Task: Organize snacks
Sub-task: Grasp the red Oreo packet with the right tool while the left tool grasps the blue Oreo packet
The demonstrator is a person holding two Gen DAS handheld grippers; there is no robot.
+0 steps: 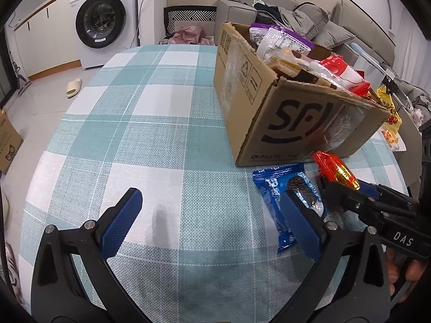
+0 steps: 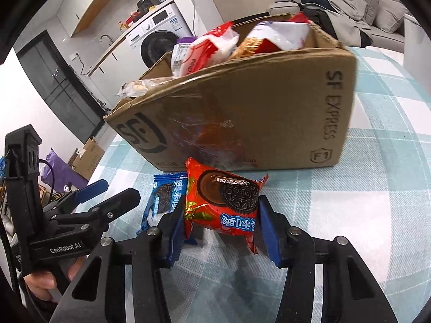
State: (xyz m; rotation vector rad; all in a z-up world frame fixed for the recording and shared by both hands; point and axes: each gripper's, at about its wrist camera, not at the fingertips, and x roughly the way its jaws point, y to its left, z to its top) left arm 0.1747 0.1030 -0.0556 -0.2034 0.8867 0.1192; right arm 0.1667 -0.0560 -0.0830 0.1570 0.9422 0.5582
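Right tool [image 2: 221, 220]: clamps red Oreo pack [image 2: 223, 204], lower centre, for boxing | left tool [image 1: 212, 215]: wide, empty | blue pack [image 1: 288, 202]: awaiting, on table [image 1: 161, 134]

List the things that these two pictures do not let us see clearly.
- Blue Oreo packet: left wrist view, the left gripper's finger covers part.
- Cardboard box bottom: both views, piled snacks hide it.
- Red Oreo packet underside: right wrist view, faces away.

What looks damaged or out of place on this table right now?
The cardboard SF box has a ragged, torn top rim, and snack bags poke above it. A blue Oreo packet lies loose on the checked tablecloth beside the box.
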